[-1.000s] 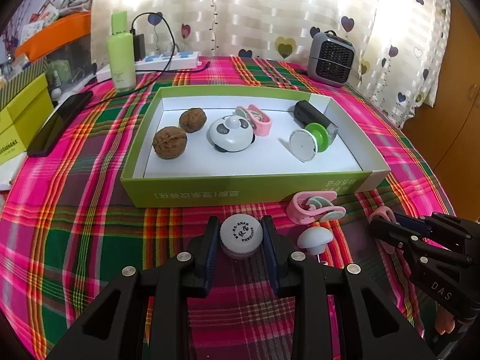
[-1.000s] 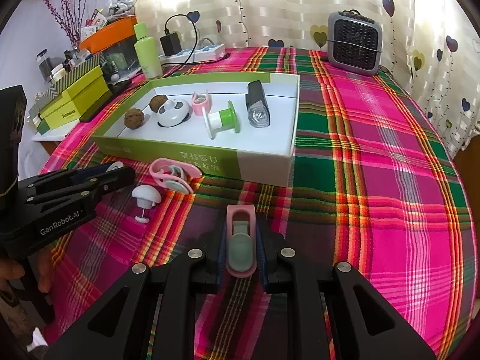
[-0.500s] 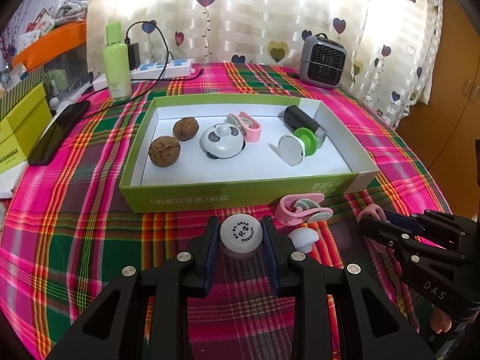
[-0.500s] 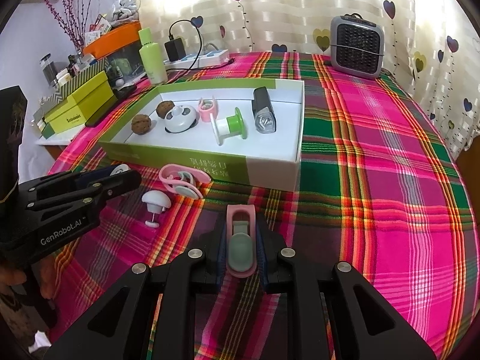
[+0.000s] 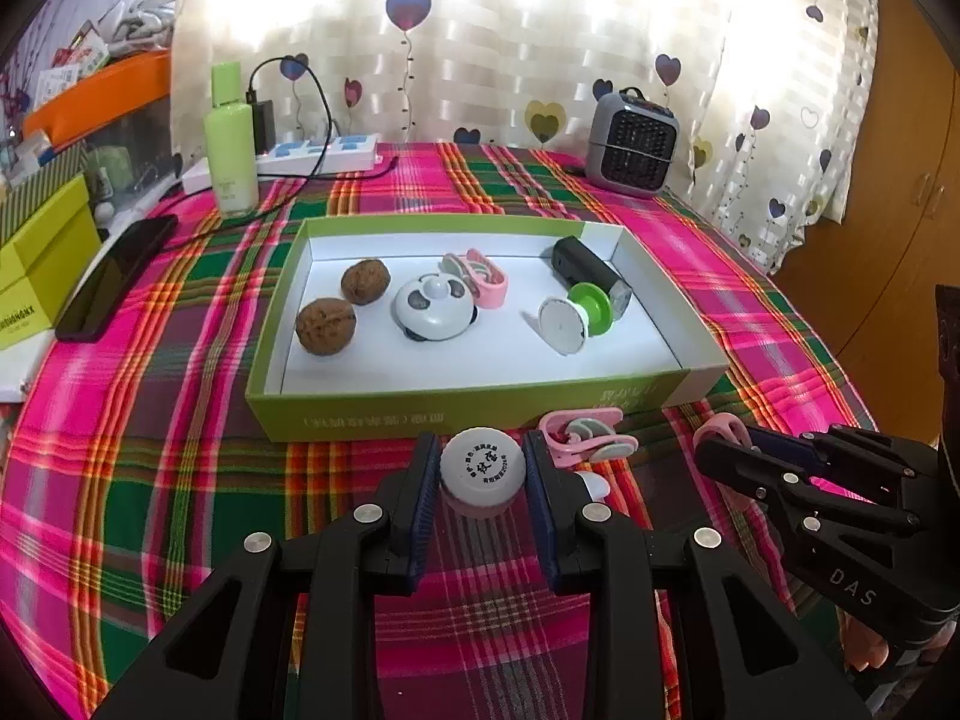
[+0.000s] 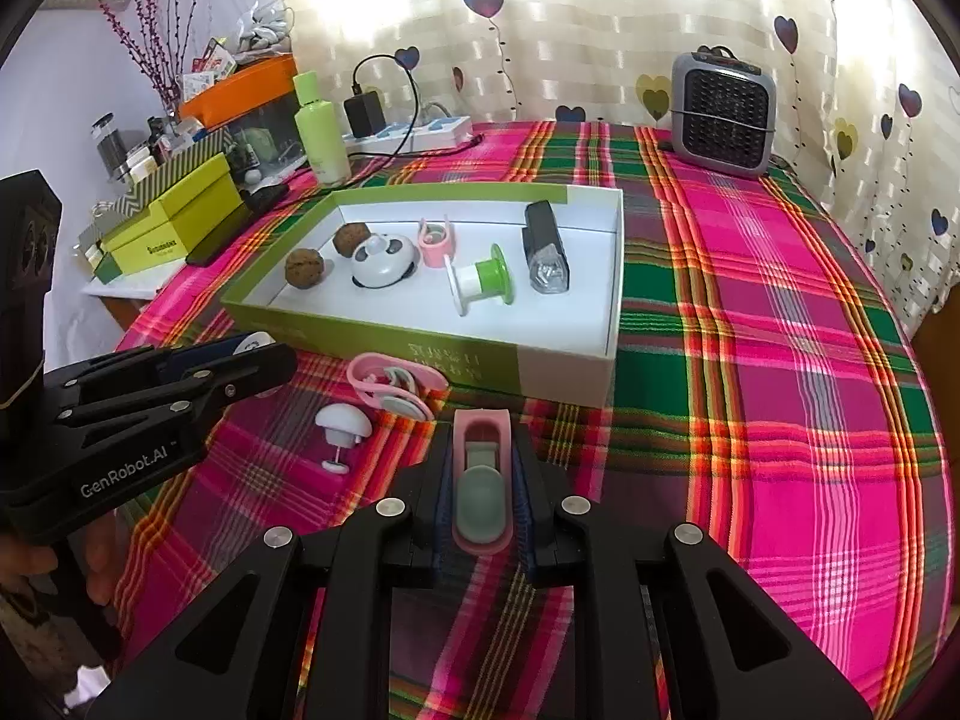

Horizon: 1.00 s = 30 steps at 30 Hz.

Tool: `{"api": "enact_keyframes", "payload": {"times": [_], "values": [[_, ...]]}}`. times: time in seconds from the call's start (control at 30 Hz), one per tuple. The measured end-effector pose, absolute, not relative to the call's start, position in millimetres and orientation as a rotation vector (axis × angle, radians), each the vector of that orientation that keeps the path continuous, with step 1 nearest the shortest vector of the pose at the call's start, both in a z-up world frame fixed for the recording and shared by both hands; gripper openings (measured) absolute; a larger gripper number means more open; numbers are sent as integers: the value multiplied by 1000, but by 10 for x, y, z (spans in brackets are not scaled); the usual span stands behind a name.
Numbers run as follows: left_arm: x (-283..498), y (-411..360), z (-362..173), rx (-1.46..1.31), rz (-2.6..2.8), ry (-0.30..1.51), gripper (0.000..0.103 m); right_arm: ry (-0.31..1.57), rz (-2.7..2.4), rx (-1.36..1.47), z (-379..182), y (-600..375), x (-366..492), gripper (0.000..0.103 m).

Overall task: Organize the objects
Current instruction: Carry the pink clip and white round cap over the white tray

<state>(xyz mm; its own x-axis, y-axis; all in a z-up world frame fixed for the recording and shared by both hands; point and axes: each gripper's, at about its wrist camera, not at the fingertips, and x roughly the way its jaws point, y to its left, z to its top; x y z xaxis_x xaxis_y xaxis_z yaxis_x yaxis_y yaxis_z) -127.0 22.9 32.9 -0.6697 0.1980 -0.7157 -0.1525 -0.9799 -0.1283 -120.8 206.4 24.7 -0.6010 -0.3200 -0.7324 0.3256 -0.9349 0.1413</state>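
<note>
My left gripper is shut on a small white-capped jar, held above the plaid cloth just in front of the green box. My right gripper is shut on a pink-and-grey clip, held above the cloth near the box's front right corner. The box holds two walnuts, a panda-shaped item, a pink clip, a green-and-white spool and a black light. Another pink clip and a white mushroom-shaped piece lie on the cloth before the box.
A grey heater stands at the back right. A green bottle, power strip and black phone lie at the back left. Yellow-green boxes sit off the table's left edge.
Both grippers have risen and drawn back a little with their objects still held; the box and loose items have not moved.
</note>
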Motion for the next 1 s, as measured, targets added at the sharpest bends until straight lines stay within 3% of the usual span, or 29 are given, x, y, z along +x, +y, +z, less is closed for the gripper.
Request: {"api": "enact_keyframes", "payload": {"times": [1.0], "values": [[-1560,59,452,-1172,2728,-135,26,10,-2528,1084,538,1927,-1457,18]]}}
